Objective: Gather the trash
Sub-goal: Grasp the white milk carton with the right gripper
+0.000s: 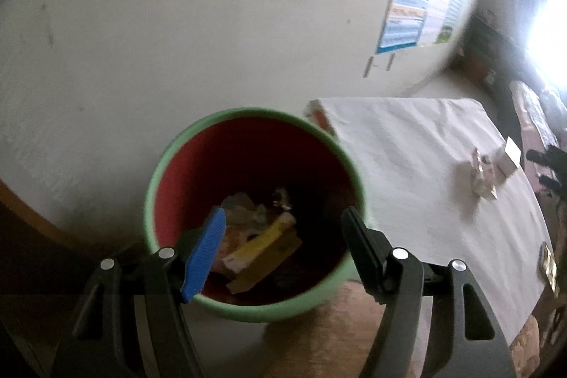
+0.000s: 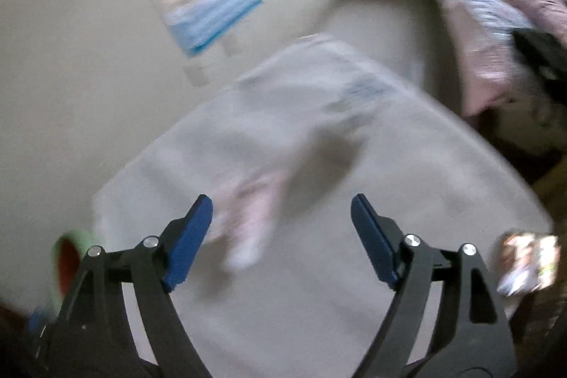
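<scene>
A round bin (image 1: 253, 119) with a green rim and red inside stands by the wall and holds several bits of trash (image 1: 262, 243), among them yellow packaging and crumpled paper. My left gripper (image 1: 283, 236) is open and empty right above the bin's mouth. On the white-clothed table (image 1: 407, 165) lie a crumpled wrapper (image 1: 482, 172) and a small white box (image 1: 510, 156). My right gripper (image 2: 281, 229) is open and empty above the table (image 2: 319, 271), over a blurred pale pink wrapper (image 2: 251, 218). The bin shows at the right view's lower left (image 2: 67, 257).
A shiny wrapper (image 2: 524, 264) lies at the table's right edge. A white wall (image 1: 177, 23) with a poster (image 1: 407, 16) stands behind. A bed with pink bedding (image 2: 496, 23) is beyond the table. Wooden floor (image 1: 336, 325) shows below the bin.
</scene>
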`<state>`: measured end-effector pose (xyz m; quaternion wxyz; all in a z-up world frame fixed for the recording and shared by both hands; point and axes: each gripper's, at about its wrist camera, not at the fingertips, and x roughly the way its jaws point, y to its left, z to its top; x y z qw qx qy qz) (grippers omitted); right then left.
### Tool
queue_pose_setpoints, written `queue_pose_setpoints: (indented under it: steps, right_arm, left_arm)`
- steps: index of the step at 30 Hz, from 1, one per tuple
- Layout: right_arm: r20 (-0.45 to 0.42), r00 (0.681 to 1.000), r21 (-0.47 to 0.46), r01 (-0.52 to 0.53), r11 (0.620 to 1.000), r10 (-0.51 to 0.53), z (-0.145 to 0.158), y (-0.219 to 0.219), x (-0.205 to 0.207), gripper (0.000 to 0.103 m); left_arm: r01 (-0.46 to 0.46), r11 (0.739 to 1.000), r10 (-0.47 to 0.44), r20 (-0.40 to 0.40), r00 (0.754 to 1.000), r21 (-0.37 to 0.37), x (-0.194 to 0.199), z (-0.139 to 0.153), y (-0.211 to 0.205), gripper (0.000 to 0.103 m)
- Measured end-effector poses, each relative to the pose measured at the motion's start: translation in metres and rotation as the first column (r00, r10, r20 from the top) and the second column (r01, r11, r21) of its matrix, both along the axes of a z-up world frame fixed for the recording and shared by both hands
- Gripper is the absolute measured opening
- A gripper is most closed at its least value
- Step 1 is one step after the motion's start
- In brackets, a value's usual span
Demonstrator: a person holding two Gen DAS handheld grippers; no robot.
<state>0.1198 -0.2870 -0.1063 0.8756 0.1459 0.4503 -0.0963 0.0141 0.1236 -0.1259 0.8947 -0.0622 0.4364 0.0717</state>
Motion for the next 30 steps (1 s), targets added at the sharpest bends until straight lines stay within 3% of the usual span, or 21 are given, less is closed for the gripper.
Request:
queue_pose_setpoints:
  steps: [3,6,10,15,17,18,21,26,30]
  right_arm:
    - [-0.061,0.990,-0.010,0.125,0.992,-0.125,-0.015,-0.051,0.035,0.081]
    - [-0.119,0.975,-0.053,0.181,0.982,-0.186,-0.028,-0.071,0.068,0.085]
    - [-0.154,0.971,-0.059,0.177,0.982,-0.184,-0.043,-0.075,0.098,0.091]
    - [-0.238,0.955,-0.068,0.166,0.984,-0.177,-0.068,-0.076,0.124,0.091]
    - [-0.236,0.959,-0.049,0.151,0.987,-0.159,-0.072,-0.076,0.122,0.081]
    - [-0.226,0.965,-0.032,0.131,0.991,-0.135,-0.072,-0.075,0.121,0.062]
    - [-0.208,0.975,-0.025,0.074,0.997,-0.078,-0.066,-0.066,0.117,0.060]
    - [-0.137,0.989,0.064,-0.045,0.997,0.053,-0.050,-0.044,0.092,0.058]
    - [-0.103,0.981,0.026,-0.163,0.986,0.165,-0.039,-0.019,0.074,0.057]
  left_arm:
    - [0.041,0.999,-0.041,-0.013,0.999,0.015,0.002,0.001,-0.019,0.065]
    - [0.082,0.996,-0.081,-0.030,0.996,0.044,0.001,0.002,-0.037,0.065]
    - [0.099,0.993,-0.096,-0.043,0.994,0.061,-0.001,0.006,-0.047,0.065]
    - [0.131,0.988,-0.126,-0.059,0.990,0.083,-0.002,0.006,-0.058,0.065]
    - [0.140,0.986,-0.135,-0.059,0.989,0.091,-0.002,0.008,-0.062,0.065]
    - [0.142,0.986,-0.137,-0.058,0.989,0.092,-0.002,0.008,-0.063,0.065]
    - [0.143,0.986,-0.138,-0.062,0.988,0.087,-0.001,0.008,-0.066,0.065]
    - [0.136,0.987,-0.131,-0.052,0.990,0.085,-0.008,0.012,-0.065,0.065]
    - [0.078,0.994,-0.075,-0.034,0.997,0.076,-0.018,0.024,-0.048,0.065]
